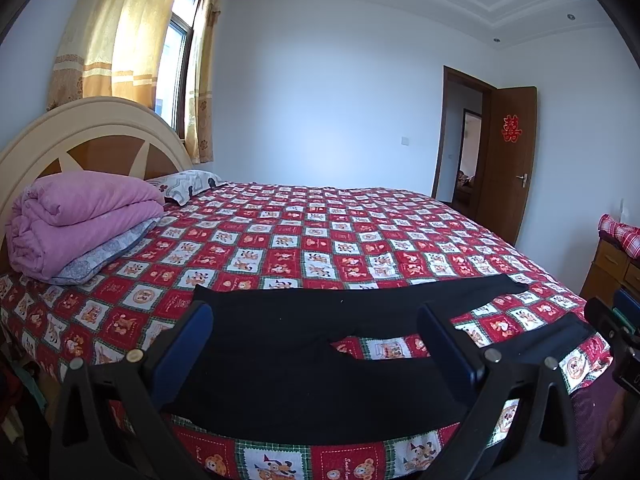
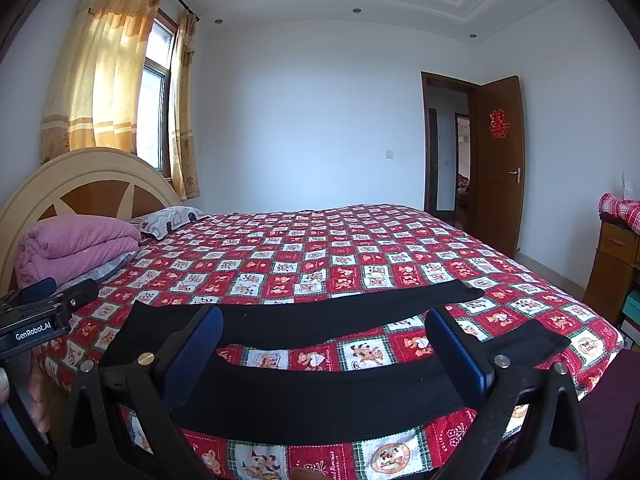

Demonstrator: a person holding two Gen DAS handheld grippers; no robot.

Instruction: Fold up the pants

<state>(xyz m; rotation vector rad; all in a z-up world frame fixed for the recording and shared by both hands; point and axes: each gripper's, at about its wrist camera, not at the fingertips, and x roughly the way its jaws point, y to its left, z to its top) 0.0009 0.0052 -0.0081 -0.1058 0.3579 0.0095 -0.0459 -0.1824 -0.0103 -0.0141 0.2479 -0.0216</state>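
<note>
- Along the near edge of the bed [image 1: 360, 216], on the red patchwork bedspread [image 1: 280, 248]: black pants [image 1: 280, 344] spread flat, waistband toward the headboard side, two legs running toward the foot and parted by a wedge of bedspread.
- Above the upper part of the pants, where the legs divide: left gripper [image 1: 316, 344], jaws spread wide, blue pads [image 1: 184, 344] apart, nothing held; whether touching the cloth cannot be told.
- Above the nearer leg, farther toward the hems: right gripper [image 2: 324, 352], likewise wide open and empty, pads [image 2: 460, 352] straddling the dark cloth from above.
- Judged stage: opening step, no fold visible, pants [image 2: 312, 396] fully laid out and ungrasped.
- Judged next move: lowering onto one leg's outer edge, closing on a single layer at two spaced points, then carrying that leg over onto the other; thin, limp fabric likely to sag or drag between the grips, so an even lift by both needed.
- Shown only from the left wrist: waistband corner, crotch junction, part of the right gripper at the right margin.
- Shown only from the right wrist: both hems, the far leg's full run, the left gripper's body with its "GenRobot.AI" label [image 2: 33, 335] and the person's hand [image 2: 38, 404] on the handle.
- Common to both: pink folded quilt [image 1: 84, 220], pillow [image 1: 188, 184], headboard [image 1: 96, 136], curtains [image 1: 120, 36], open door [image 1: 508, 160].
</note>
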